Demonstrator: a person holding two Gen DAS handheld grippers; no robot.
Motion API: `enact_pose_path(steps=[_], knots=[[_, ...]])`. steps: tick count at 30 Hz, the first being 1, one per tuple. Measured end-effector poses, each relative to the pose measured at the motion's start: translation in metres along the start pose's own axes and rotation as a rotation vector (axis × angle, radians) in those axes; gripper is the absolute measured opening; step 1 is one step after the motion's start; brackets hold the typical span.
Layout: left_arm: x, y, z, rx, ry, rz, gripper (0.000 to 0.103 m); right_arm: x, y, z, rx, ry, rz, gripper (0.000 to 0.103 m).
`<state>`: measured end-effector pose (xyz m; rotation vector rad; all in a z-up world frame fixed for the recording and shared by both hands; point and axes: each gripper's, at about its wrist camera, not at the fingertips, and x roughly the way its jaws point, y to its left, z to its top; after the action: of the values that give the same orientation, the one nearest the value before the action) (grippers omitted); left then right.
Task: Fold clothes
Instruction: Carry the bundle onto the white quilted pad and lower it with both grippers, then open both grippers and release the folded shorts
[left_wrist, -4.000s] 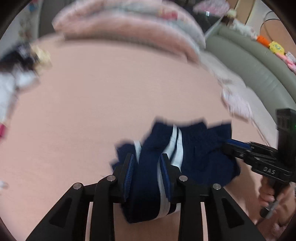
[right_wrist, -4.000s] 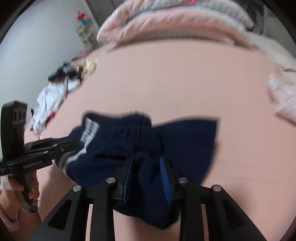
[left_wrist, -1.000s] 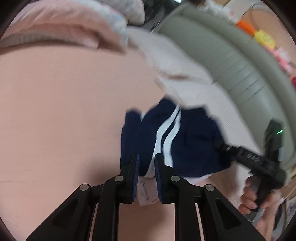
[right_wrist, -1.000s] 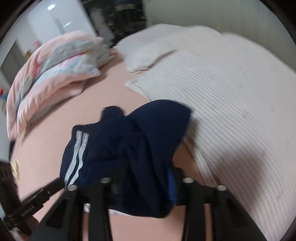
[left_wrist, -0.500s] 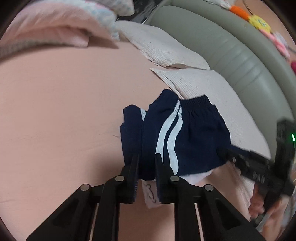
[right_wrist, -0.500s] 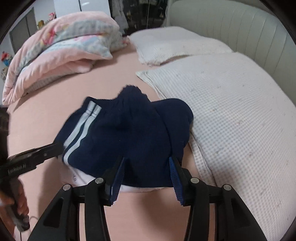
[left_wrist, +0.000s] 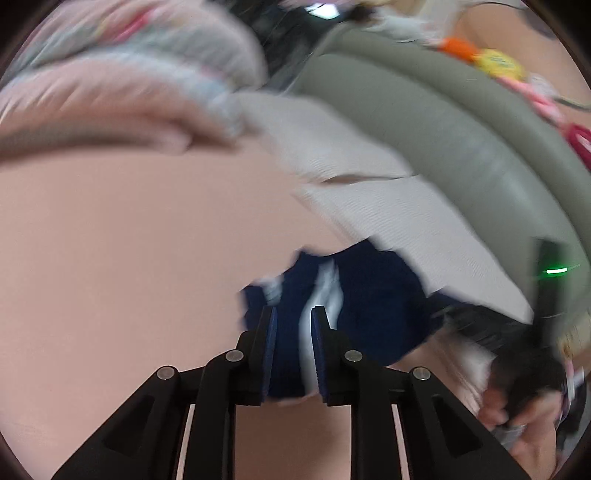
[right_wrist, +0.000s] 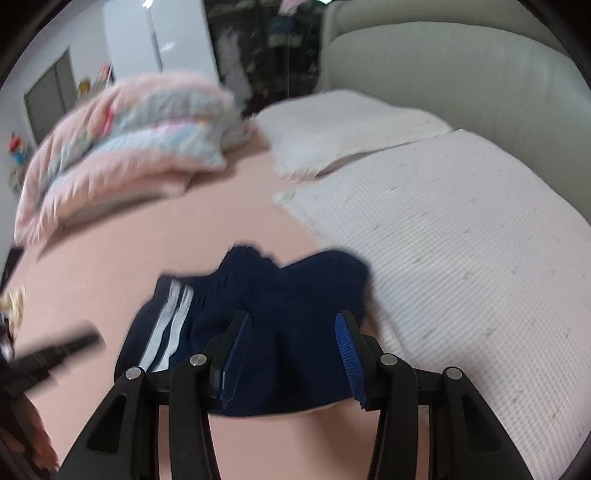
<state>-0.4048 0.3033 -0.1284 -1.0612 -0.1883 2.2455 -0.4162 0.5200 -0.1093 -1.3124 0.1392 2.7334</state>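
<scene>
shorts: navy shorts (right_wrist: 280, 332) with two white side stripes, bunched in a folded heap on the pink bed sheet (right_wrist: 192, 229), their right edge just touching the nearer white pillow (right_wrist: 461, 266)

left tongs: the left tongs (left_wrist: 291, 347) are nearly closed, blue pads on either side of the striped part of the shorts. Looks like they're pinching it, but the frame is really blurry so I can't tell for sure

right tongs: the right tongs (right_wrist: 291, 354) are spread wide over the plain navy side of the shorts, pads not squeezing anything

pillows: second white pillow (right_wrist: 343, 125) sits beyond the first one, farther from the shorts, both up against the grey-green padded headboard (right_wrist: 461, 74)

quilt: folded pink and pale blue quilt (right_wrist: 122, 140) is well apart from the shorts, across the bare sheet

other stuff: from the right wrist view, the left tongs poke in as a dark blur just left of the shorts
</scene>
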Motion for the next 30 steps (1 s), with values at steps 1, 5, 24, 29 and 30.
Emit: enact_pose_path(steps=[1, 5, 24, 29, 30], knots=[[0.007, -0.007, -0.002, 0.034, 0.006, -0.003, 0.017, 0.008, 0.009, -0.003, -0.036, 0.038, -0.033, 0.047], [0.055, -0.031, -0.017, 0.179, 0.114, 0.043, 0.017, 0.028, 0.025, -0.016, -0.135, 0.089, -0.143, 0.049], [-0.079, 0.061, -0.049, -0.148, 0.009, 0.078, 0.103, -0.032, 0.04, -0.019, -0.082, 0.054, -0.1, 0.07], [-0.13, 0.084, -0.046, -0.149, -0.022, 0.194, 0.103, -0.074, 0.086, -0.031, -0.092, 0.053, 0.058, 0.071], [-0.145, 0.088, -0.044, -0.144, -0.035, 0.244, 0.103, -0.083, 0.099, -0.034, -0.11, 0.044, 0.062, 0.071]])
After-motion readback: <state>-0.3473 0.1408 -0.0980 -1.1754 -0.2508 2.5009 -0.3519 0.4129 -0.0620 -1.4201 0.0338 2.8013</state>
